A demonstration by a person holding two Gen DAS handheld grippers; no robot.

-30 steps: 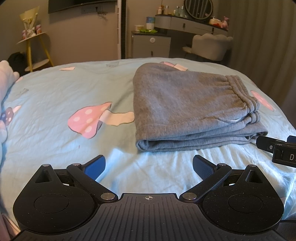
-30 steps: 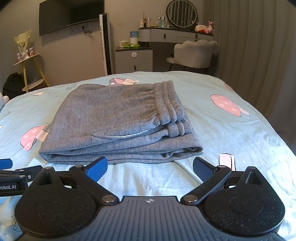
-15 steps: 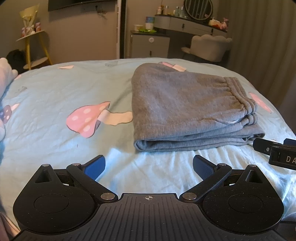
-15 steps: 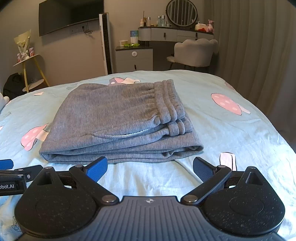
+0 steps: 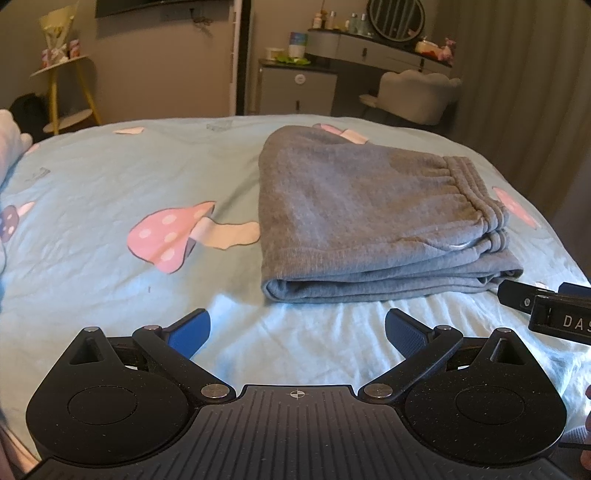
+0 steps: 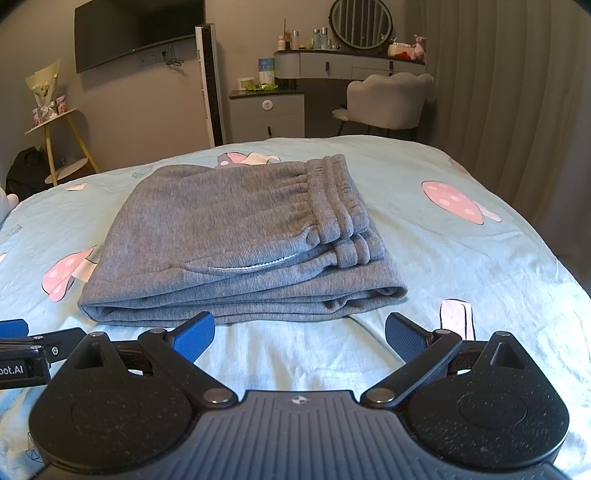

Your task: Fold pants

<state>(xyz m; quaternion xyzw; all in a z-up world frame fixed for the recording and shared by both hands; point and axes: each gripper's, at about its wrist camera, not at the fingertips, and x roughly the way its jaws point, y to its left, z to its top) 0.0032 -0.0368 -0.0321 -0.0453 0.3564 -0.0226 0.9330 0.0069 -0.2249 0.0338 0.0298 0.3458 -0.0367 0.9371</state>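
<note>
Grey sweatpants [image 5: 362,218] [image 6: 236,240] lie folded into a thick rectangle on the light blue bedspread [image 5: 92,206] [image 6: 461,266], the elastic waistband on the right side. My left gripper [image 5: 297,330] is open just short of the stack's near left corner, holding nothing. My right gripper [image 6: 299,334] is open too, right in front of the stack's near edge, apart from the cloth. The tip of the right gripper [image 5: 546,310] shows at the right edge of the left wrist view, and the left gripper's tip [image 6: 26,350] at the left edge of the right wrist view.
Pink mushroom prints [image 5: 173,236] dot the bedspread. Beyond the bed stand a grey dresser [image 6: 267,110], a vanity with a round mirror [image 6: 360,22], a padded chair [image 6: 388,96], a yellow side table [image 6: 55,122] and curtains [image 6: 498,92] on the right.
Both grippers have drawn back slightly from the folded pants and stay open. The pants have not moved.
</note>
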